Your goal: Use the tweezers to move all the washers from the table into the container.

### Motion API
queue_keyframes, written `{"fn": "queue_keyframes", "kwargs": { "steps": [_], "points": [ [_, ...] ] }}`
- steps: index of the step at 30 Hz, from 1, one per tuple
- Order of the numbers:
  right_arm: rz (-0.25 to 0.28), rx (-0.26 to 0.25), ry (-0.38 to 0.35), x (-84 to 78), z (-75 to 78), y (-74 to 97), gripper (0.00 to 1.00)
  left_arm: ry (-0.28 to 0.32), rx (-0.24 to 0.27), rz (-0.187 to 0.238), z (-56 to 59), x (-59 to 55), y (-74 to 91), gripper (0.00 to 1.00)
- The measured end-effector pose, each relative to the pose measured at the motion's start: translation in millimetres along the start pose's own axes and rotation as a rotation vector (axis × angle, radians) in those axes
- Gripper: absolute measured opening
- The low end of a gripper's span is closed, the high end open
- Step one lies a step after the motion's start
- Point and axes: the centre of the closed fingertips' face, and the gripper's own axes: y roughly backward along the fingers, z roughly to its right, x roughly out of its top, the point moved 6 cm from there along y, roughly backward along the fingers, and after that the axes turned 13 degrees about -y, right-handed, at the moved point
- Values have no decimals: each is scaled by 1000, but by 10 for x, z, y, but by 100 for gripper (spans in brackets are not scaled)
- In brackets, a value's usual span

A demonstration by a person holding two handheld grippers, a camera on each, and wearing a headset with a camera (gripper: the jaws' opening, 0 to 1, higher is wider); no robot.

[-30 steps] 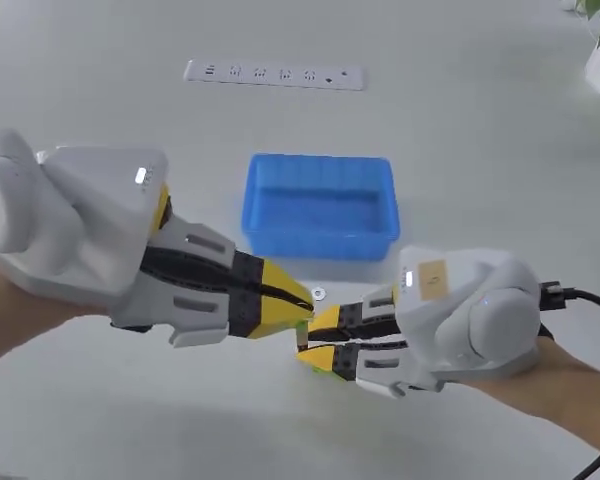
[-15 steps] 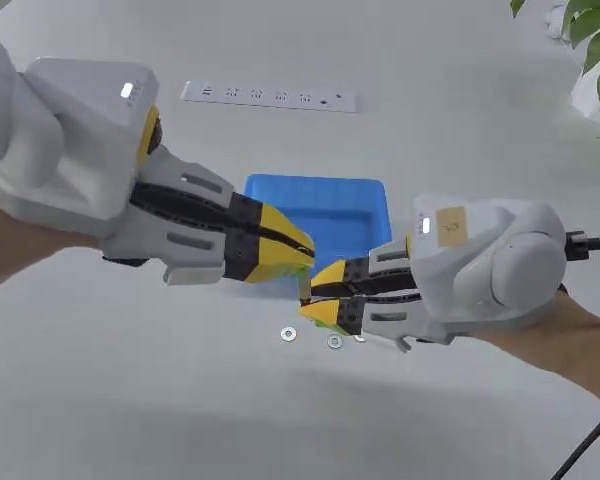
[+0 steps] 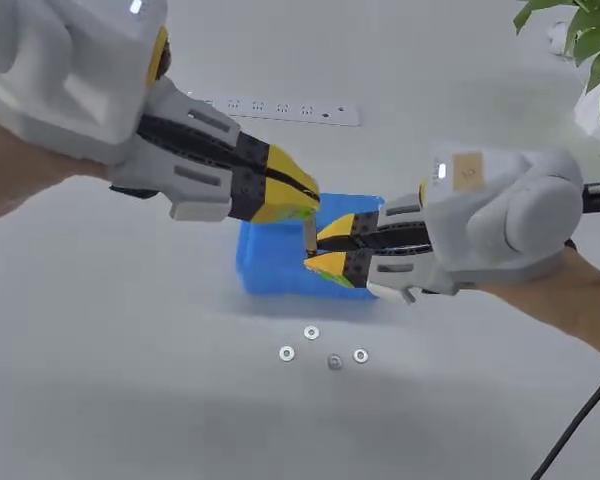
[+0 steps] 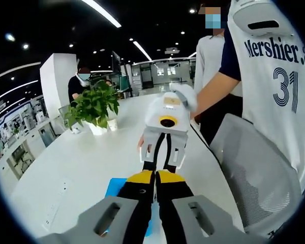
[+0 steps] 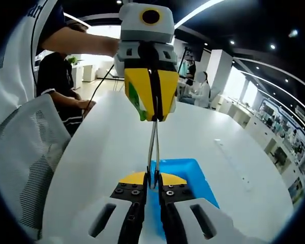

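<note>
The tweezers (image 5: 153, 145) are bright metal, the washers (image 3: 311, 333) too; the container (image 3: 265, 268) is smooth blue plastic, the table (image 3: 110, 360) matt white.

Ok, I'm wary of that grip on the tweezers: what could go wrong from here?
Both the left gripper and the right gripper pinch the thin tweezers, one at each end; a twist or uneven pull might bend or drop them. Dropped, they might scatter the washers lying loose near the container.

white vest (image 4: 274, 132) | print: "Mershier.a", cut off | number: 31
</note>
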Motion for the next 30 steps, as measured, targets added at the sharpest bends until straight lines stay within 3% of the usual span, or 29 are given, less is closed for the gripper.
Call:
{"fn": "queue_keyframes", "kwargs": {
  "steps": [6,13,23,30],
  "points": [
    [3,-25,-7,-4,137,-76,9,-25,12,-15,-110,-81,-16,5],
    [-8,-41,-25,-96,318,-194,9,-19,15,-28,-252,-269,-75,5],
    [-49,-36,-64,-310,483,-374,9,-14,6,-67,-322,-529,-245,5],
    [-66,-41,-85,-399,543,-452,9,20,18,-73,-358,-674,-271,5]
  ]
}}
